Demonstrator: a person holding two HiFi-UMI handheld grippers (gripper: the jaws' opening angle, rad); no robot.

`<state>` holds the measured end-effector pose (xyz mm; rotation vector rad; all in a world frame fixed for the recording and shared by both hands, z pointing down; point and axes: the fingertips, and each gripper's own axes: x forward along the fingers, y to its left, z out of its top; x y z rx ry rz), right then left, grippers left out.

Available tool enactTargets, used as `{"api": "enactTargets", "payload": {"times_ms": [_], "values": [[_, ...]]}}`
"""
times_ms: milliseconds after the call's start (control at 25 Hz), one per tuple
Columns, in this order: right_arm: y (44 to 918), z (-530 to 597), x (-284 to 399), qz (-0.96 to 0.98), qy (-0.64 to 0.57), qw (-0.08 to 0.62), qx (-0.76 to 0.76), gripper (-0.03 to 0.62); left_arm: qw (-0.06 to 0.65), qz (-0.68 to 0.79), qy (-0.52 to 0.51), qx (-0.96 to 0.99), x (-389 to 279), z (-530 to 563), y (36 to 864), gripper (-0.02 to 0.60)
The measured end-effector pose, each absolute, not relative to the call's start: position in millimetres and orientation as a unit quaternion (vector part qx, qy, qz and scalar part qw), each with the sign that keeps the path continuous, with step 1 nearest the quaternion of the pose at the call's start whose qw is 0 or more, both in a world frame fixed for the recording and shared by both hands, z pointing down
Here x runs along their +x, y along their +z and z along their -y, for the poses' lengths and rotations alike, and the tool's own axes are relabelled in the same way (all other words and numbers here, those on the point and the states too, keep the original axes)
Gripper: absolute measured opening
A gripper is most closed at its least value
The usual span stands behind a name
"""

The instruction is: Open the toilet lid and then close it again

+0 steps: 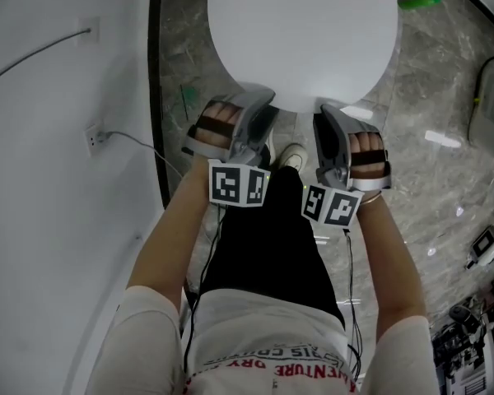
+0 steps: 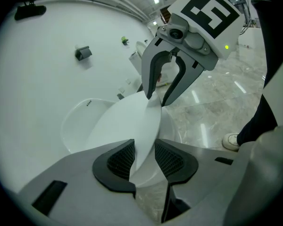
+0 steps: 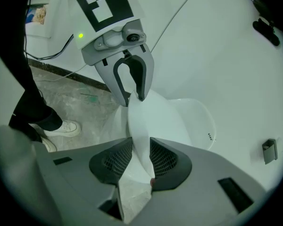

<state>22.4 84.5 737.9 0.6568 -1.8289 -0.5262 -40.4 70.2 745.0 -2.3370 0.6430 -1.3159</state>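
Floor (image 1: 445, 97): grey veined marble, glossy. White wall (image 1: 49, 220) at 9 o'clock, black skirting (image 1: 155, 97) along its base, wall socket (image 1: 95, 138) with cable.

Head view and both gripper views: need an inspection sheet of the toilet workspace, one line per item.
Surface: grey marble-pattern floor, glossy.
Job's things: white toilet lid, front edge lifted off the seat.
Clutter: green object on the floor beside the toilet.
Grippers: left gripper and right gripper, side by side, each shut on the lid's front edge.
Cables: wall cable; a lead runs from the socket toward the floor; dark cable at right.
Surroundings: white wall at left; gear on the floor at lower right; the person's shoe near the toilet's front.
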Motion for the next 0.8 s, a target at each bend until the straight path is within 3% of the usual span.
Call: {"api": "enactTargets", "payload": {"times_ms": [360, 560, 800], "values": [[618.9, -47.7, 32.1, 0.789, -0.201, 0.497, 0.3, 0.069, 0.214, -0.284, -0.427, -0.832, -28.6, -29.7, 626.3, 0.105], [564.9, -21.2, 26.1, 0.799, -0.187, 0.488, 0.296, 0.046, 0.156, -0.293, -0.4, -0.854, -34.9, -2.2, 571.4, 0.103], [510.1, 22.8, 29.9, 0.794, -0.189, 0.477, 0.326, 0.04, 0.19, -0.302, -0.382, -0.852, -30.7, 41.5, 517.6, 0.083]]}}
